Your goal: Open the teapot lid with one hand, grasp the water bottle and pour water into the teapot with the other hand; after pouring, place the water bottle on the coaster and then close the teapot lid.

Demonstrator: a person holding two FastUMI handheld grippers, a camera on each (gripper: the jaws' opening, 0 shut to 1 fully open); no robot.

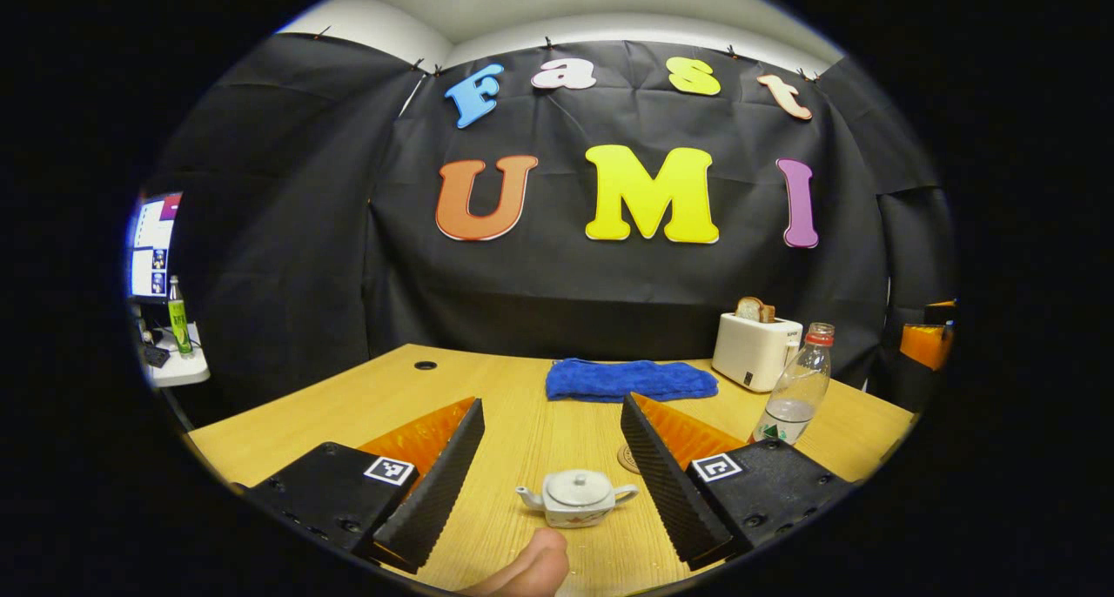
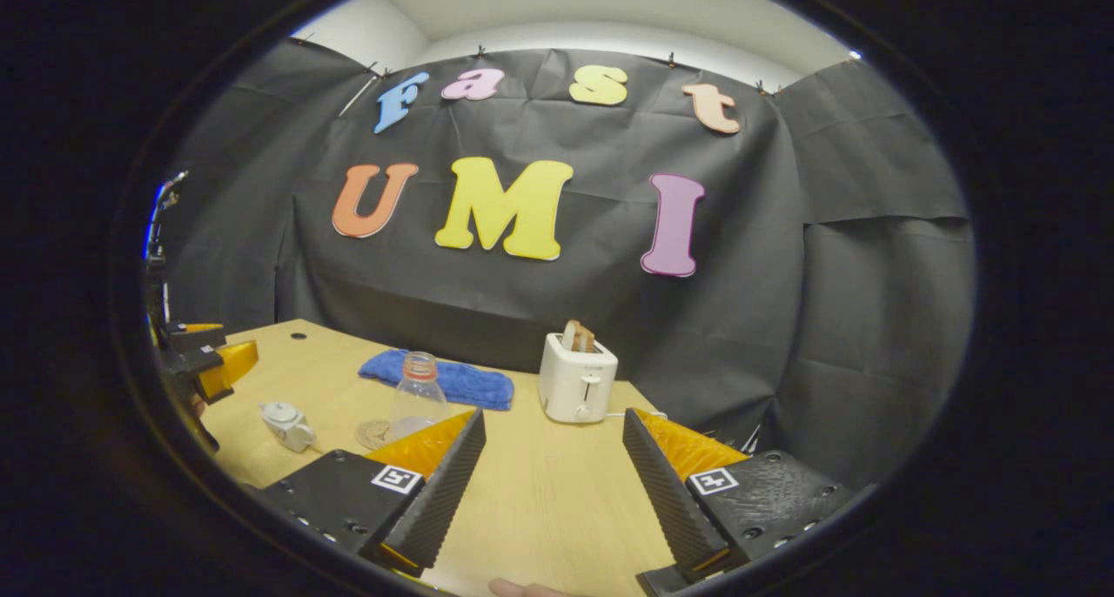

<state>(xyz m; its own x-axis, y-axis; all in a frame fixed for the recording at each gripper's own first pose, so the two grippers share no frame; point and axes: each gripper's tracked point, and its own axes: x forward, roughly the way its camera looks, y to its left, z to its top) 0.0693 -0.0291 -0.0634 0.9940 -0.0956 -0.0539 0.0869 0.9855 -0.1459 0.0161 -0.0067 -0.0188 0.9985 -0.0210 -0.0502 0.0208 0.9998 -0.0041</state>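
Left tongs (image 1: 553,479) stand spread wide above the worktop (image 1: 522,423), pinching nothing. The teapot (image 1: 576,498) sits between the fingers, apart from both, lid (image 1: 578,487) on. Just beyond it lies the coaster (image 1: 628,459), partly hidden. The water bottle (image 1: 796,394) stands upright to the right, capped, water low in its base. Right tongs (image 2: 553,484) are likewise spread over bare worktop, holding nothing. A toaster (image 2: 576,378) holding bread stands beyond, and a blue cloth (image 1: 631,379) lies at the back.
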